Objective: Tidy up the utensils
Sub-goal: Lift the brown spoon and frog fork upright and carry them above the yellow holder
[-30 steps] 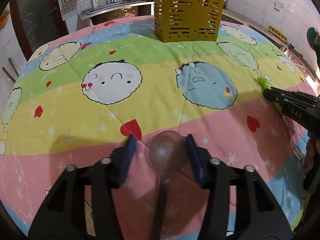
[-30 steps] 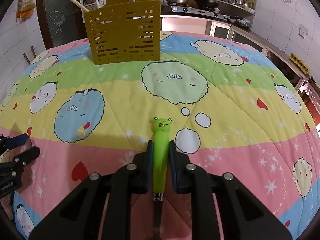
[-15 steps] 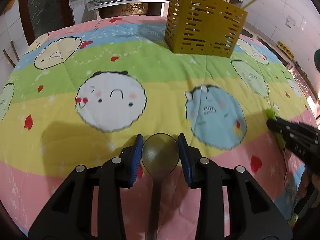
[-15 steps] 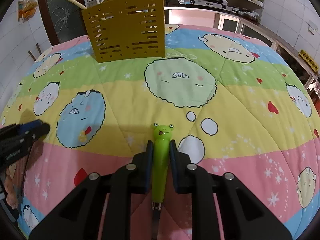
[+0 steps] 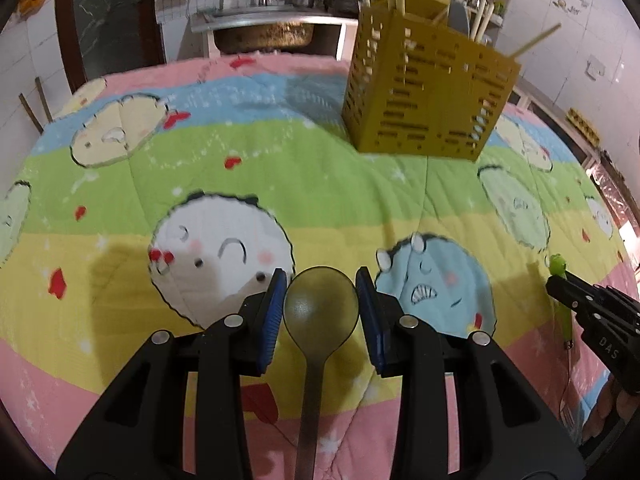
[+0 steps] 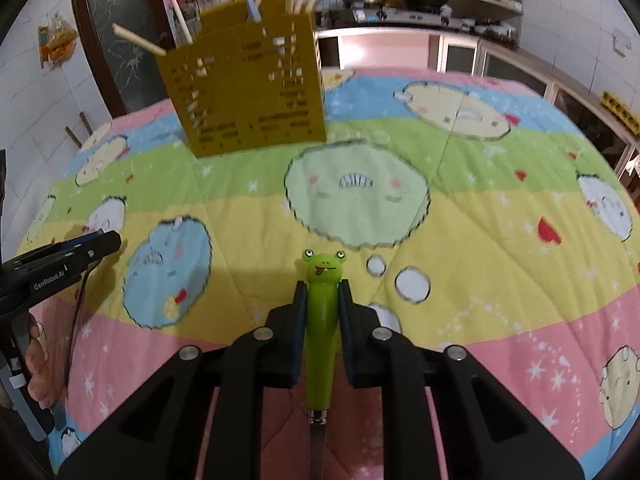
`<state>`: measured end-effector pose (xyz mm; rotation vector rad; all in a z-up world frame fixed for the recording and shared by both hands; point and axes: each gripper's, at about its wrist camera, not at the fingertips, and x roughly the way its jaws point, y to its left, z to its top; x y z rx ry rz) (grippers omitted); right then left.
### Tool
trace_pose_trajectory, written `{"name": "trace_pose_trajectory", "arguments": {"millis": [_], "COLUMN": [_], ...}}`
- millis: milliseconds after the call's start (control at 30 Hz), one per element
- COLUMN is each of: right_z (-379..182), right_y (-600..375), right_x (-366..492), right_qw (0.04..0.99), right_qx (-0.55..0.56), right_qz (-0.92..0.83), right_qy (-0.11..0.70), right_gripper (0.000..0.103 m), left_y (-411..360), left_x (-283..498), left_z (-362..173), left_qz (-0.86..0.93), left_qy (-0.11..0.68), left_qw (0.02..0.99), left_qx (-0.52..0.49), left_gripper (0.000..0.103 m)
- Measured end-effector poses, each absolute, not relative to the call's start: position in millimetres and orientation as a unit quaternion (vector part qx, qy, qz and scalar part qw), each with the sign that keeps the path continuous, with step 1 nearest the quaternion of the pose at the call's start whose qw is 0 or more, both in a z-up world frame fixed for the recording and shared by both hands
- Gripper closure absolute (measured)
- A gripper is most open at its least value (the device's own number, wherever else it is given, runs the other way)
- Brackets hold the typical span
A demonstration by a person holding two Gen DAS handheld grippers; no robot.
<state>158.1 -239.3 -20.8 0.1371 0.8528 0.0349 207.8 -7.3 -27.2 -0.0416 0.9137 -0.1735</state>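
Left tool [image 5: 322, 312] nearer yellow holder [image 5: 428, 88], spoon [image 5: 320, 308] still gripped

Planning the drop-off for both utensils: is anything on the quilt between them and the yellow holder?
Nothing visible. Only bare quilt lies between the dark spoon, the frog-handled utensil and the yellow utensil holder. The holder already contains chopsticks.

Two grippers are seen: the left gripper [image 5: 321, 298] and the right gripper [image 6: 322, 312]. One dark spoon [image 5: 320, 308] and one green frog-handled utensil [image 6: 322, 320] are counted. One yellow slotted caddy [image 6: 248, 96] is counted, and about six pale sticks [image 6: 138, 40] can be made out in it, the exact number being unclear. One cartoon-printed quilt [image 6: 500, 240] is counted.
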Motion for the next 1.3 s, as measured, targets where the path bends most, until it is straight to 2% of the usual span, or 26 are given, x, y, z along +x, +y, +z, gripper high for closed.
{"name": "trace_pose_trajectory", "arguments": {"millis": [533, 1300], "right_z": [36, 80], "right_y": [-247, -262], "right_x": [151, 157], "right_qw": [0.957, 0.977], "right_qx": [0.088, 0.098], "right_qz": [0.022, 0.043], "right_qy": [0.277, 0.182], "right_gripper": [0.087, 0.087], "left_y": [-9, -35], "left_x": [192, 194], "left_z": [52, 108], "left_qz": [-0.090, -0.115], "left_qy": [0.307, 0.216], "left_qw": [0.946, 0.968], "left_qx": [-0.050, -0.063], "left_gripper": [0.068, 0.068]}}
